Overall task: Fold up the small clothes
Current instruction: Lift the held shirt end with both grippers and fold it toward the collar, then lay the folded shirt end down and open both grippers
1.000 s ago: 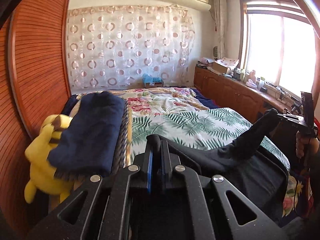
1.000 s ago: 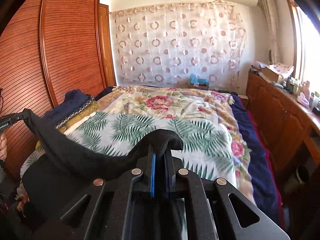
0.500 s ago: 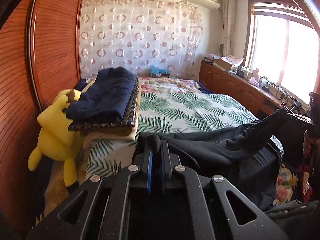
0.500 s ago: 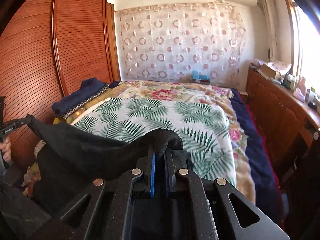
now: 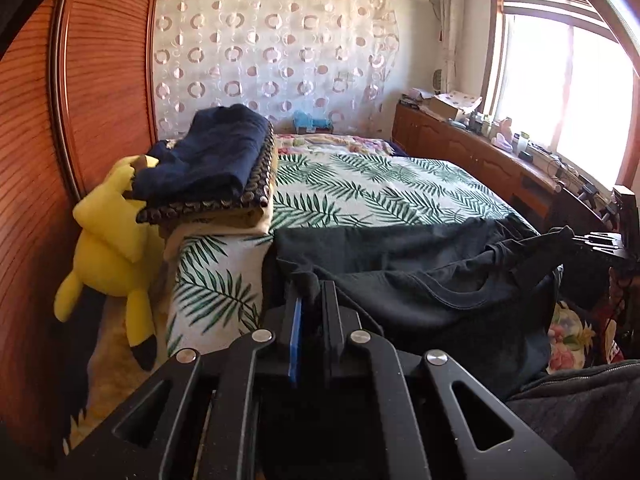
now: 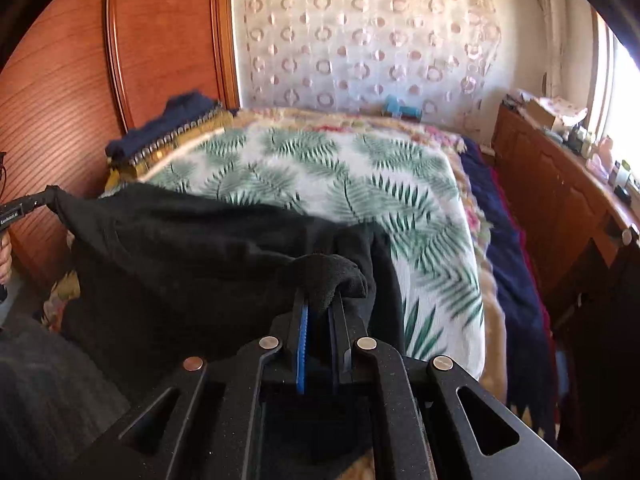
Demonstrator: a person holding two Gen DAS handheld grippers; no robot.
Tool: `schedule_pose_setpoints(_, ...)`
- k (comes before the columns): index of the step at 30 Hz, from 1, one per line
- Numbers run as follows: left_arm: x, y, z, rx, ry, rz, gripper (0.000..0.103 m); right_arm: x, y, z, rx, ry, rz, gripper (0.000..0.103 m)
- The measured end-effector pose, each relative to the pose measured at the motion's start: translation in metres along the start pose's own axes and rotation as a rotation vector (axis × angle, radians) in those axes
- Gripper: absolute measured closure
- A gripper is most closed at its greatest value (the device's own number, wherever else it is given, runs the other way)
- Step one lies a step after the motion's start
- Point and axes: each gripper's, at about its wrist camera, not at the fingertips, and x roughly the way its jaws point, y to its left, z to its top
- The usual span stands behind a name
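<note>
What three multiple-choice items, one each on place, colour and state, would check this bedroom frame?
1. Where is the yellow plush toy?
A. hanging at the bed's near left corner, beside the wardrobe
B. on the window counter
C. in the middle of the bed

2. What colour is the held garment?
A. white
B. black
C. red

3. How do the left gripper jaws stand?
A. wide open, empty
B. shut on the garment
C. shut on the toy

A: it dangles under the folded pile. B: dark cloth throughout. B: fabric sits pinched between them.
</note>
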Motion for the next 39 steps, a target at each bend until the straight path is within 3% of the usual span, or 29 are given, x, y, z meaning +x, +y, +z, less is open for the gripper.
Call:
schedule_pose_setpoints(2,-0.002,0.000,0.001,-0.006,-0.004,-0.009,0.093,-0.006,0.003,0.002,-0.025,0.002,-0.006,0.096)
schedule_pose_setpoints(4,-0.008,-0.003,0.006,-0.001,-0.018,-0.008,0.084,-0.015,0.005,0.009,-0.039,-0.019,0.002,0.086)
schedule_pose_setpoints(6,-0.015,-0.008,0.012,0.024,-0.049,0.006,0.062,-0.026,0.008,0.017,-0.055,-0.046,-0.023,0.078)
schedule_pose_setpoints(8,-0.021,-0.013,0.017,0.046,-0.070,0.008,0.054,-0.035,0.008,0.027,-0.052,-0.080,-0.009,0.069)
schedule_pose_setpoints(11,-0.014,-0.015,0.026,0.056,-0.077,0.003,0.020,-0.043,0.007,0.040,-0.048,-0.123,-0.012,0.063)
schedule_pose_setpoints(17,0.037,-0.006,0.034,0.045,-0.013,-0.005,0.020,-0.015,-0.006,0.051,0.015,-0.133,-0.012,0.063)
schedule_pose_setpoints(26,0.108,0.015,0.027,-0.001,0.094,0.025,0.020,0.093,-0.053,0.067,0.169,0.043,-0.010,0.063)
schedule_pose_setpoints(28,0.118,0.018,0.025,-0.004,0.112,0.040,0.020,0.103,-0.055,0.072,0.190,0.060,0.005,0.071)
schedule_pose_setpoints(29,0.121,0.019,0.025,-0.006,0.121,0.047,0.020,0.106,-0.055,0.073,0.196,0.064,0.012,0.074)
schedule_pose_setpoints(31,0.127,0.021,0.023,-0.012,0.139,0.060,0.020,0.105,-0.053,0.075,0.207,0.057,0.024,0.092)
schedule_pose_setpoints(34,0.132,0.024,0.019,-0.029,0.151,0.056,0.020,0.093,-0.055,0.070,0.219,0.016,0.012,0.096)
schedule_pose_setpoints(39,0.138,0.025,0.017,-0.031,0.166,0.075,0.020,0.063,-0.067,0.053,0.295,-0.025,-0.103,0.097)
